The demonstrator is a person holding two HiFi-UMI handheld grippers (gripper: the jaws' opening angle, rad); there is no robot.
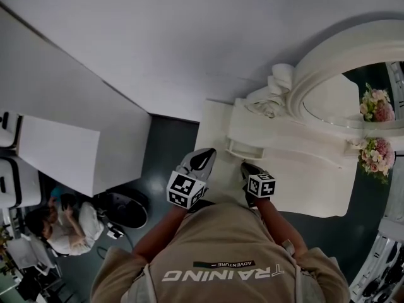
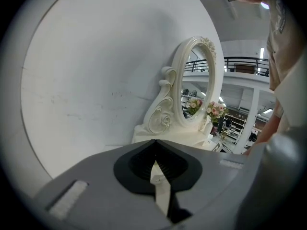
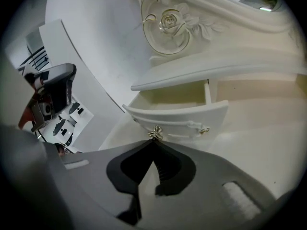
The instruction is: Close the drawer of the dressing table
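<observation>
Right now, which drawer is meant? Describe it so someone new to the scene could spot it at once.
Find the white dressing table with the oval mirror. Under the carved rose at the mirror's base sits a small drawer, right in front of the right gripper. It alone juts out, its cream inside showing, with a gold knob on its front.

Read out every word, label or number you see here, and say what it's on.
"TRAINING": large letters on the person's shirt, upside down in the head view.
"ADVENTURE": small patch on the same shirt.
Left marker cube and right marker cube: square patterns only, no letters.
Background shelves in the left gripper view: too small to read.
</observation>
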